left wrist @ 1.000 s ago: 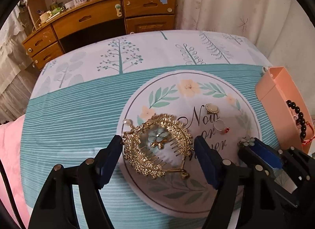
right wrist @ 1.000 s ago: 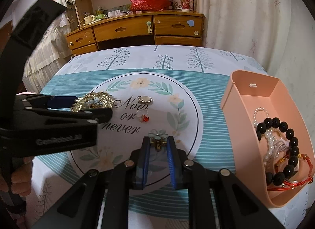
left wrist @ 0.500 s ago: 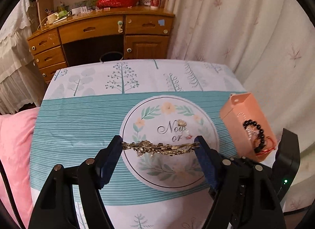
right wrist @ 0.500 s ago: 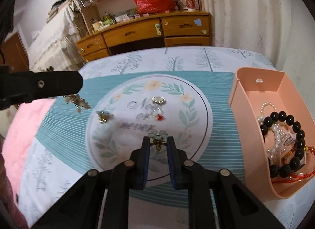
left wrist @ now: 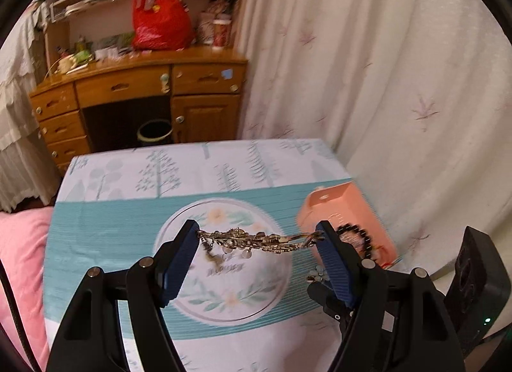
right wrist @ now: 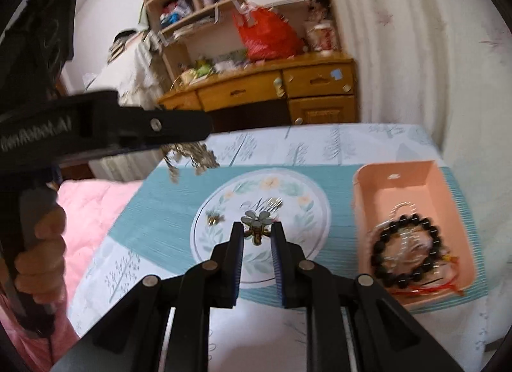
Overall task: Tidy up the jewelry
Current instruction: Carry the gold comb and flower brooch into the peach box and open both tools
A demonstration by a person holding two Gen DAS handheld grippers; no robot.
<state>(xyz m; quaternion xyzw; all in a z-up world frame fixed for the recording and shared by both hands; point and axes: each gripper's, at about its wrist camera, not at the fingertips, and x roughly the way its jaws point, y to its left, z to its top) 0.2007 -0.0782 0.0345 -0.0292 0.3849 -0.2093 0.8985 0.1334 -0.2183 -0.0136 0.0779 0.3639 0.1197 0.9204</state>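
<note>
The gold hair comb (left wrist: pixel 259 241) hangs in the air, stretched flat between the jaws of the left gripper (left wrist: pixel 257 240), high above the table (left wrist: pixel 105 234). The jaws are wide apart but they press on the two ends of the comb, so it is pinched only by its tips. That is a weak hold. If the jaws tilt or shake, the comb could slip out and fall on the table, or bend. Little dangly bits hang under the comb, below the jaws, and they could catch on something. The small flower pin (right wrist: pixel 257 223) sits between the jaws of the right gripper (right wrist: pixel 256 231), which are close together and clamped on it by its gold stem. It is a tiny thing, so it could twist and pop out. The pink box (right wrist: pixel 412 221) is off to the right of both pairs of jaws, with a black bead bracelet (right wrist: pixel 404 250) and other bits already in it. The comb looks long next to the box, so it may hit the rim and tip out. A gold earring (right wrist: pixel 213 219) lies on the table, ahead and left of the right jaws.
</note>
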